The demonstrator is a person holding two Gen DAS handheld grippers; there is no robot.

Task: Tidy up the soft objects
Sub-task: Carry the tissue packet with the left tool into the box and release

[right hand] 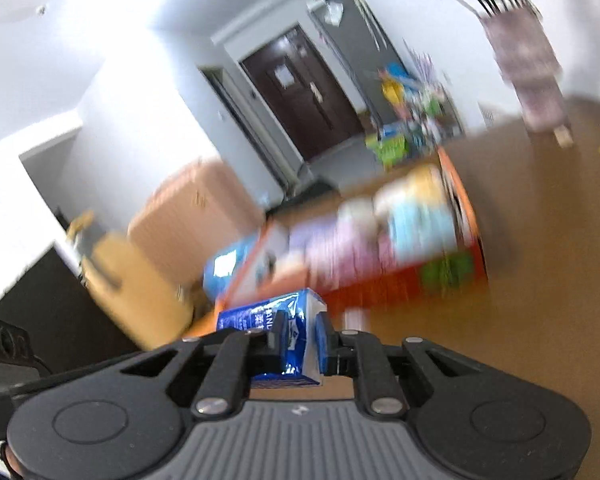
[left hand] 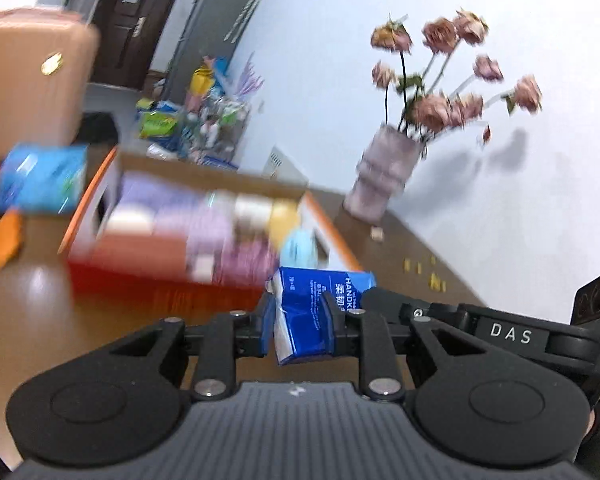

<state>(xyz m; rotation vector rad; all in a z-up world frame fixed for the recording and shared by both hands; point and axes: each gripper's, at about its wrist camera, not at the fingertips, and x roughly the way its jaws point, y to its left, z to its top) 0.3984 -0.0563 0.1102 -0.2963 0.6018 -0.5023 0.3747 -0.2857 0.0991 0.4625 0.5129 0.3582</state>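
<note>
Each gripper, left (left hand: 298, 326) and right (right hand: 302, 344), pinches its own blue tissue packet (left hand: 312, 312) (right hand: 288, 340) above the wooden table (left hand: 60, 312), near the orange box (left hand: 188, 240).

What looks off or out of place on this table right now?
Small yellow bits lie scattered on the wooden table near the vase, like fallen debris. The flowers in it look dried and wilted. The blue tissue pack in the left gripper is crumpled where the pads squeeze it.

left tool (left hand: 300, 320): black linkages; silver screws | right tool (right hand: 300, 350): same; ribbed grey base
</note>
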